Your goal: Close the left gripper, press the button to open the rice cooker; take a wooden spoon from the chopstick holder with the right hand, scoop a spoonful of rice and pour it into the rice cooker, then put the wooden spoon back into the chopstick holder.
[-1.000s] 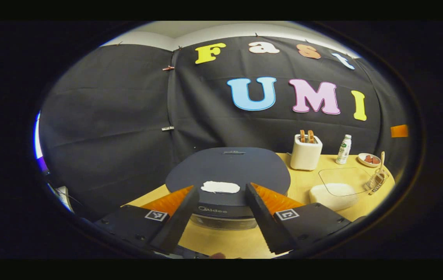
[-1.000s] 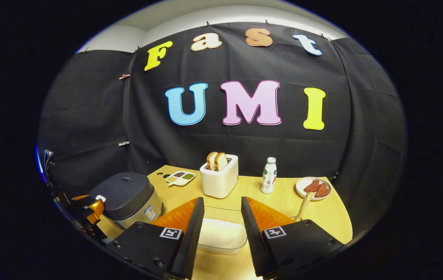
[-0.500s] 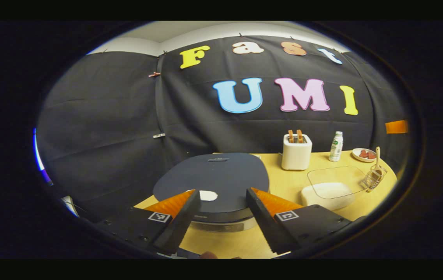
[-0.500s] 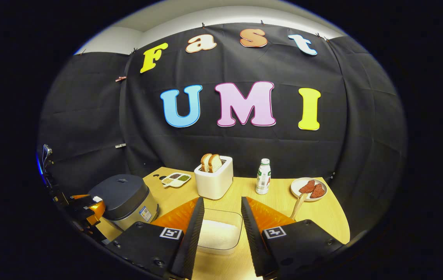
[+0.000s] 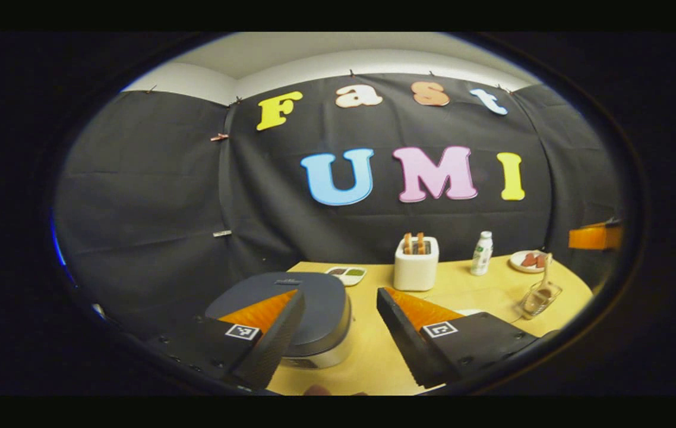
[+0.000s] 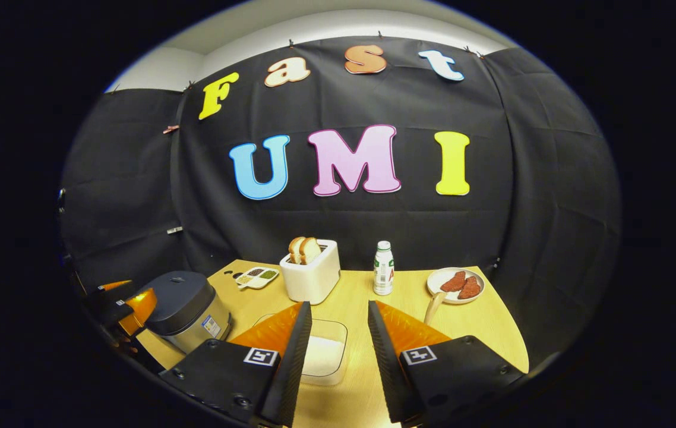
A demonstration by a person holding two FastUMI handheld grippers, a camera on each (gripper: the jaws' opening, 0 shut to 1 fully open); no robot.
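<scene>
Wooden tabletop carried the shut rice cooker beneath our left gripper; we held both it and our right gripper wide open, gripping nothing.

The right gripper hung above the wooden table with its fingers apart and nothing between them. Past them sat a clear box of rice. The rice cooker stood at the left, lid down, with the left gripper beside it. Farther back stood a toaster, a bottle and a plate.
</scene>
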